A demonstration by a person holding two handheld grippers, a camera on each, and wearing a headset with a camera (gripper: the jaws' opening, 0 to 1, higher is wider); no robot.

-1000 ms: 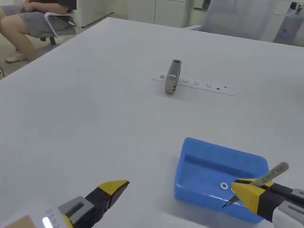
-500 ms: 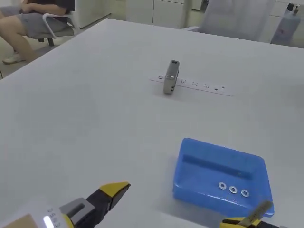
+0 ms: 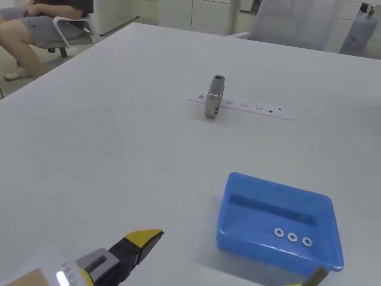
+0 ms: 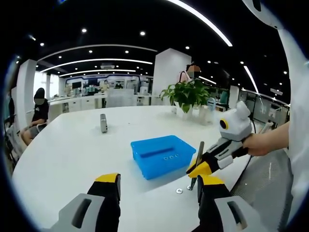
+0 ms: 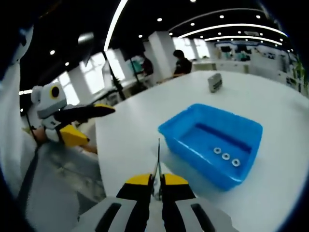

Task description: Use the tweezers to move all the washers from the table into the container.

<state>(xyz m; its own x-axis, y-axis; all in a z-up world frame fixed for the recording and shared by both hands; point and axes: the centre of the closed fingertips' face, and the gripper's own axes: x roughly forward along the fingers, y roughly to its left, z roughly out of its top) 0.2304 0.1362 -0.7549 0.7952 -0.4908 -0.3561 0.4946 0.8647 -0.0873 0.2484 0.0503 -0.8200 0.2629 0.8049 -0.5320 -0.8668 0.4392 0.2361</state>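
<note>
A blue container (image 3: pixel 280 205) sits near the table's front edge with three washers (image 3: pixel 292 237) in a row on its floor. One more washer (image 4: pixel 179 191) lies on the white table in front of it. My right gripper (image 5: pixel 156 181) is shut on thin metal tweezers (image 5: pixel 157 157), whose tips point at the table just short of the container (image 5: pixel 212 140). In the left gripper view the tweezers (image 4: pixel 199 157) hang right over the loose washer. My left gripper (image 4: pixel 159 186) is open and holds nothing, left of the container; its yellow tip (image 3: pixel 146 236) is at the bottom of the head view.
A grey block (image 3: pixel 214 95) stands on a flat white power strip (image 3: pixel 256 108) mid-table. A person (image 3: pixel 41 21) sits on a chair at the far left corner. A potted plant (image 4: pixel 186 94) stands beyond the table.
The right gripper with the tweezers has pulled back out of the container toward the near edge, nearly leaving the head view. All three washers inside are now uncovered. The left gripper stayed put.
</note>
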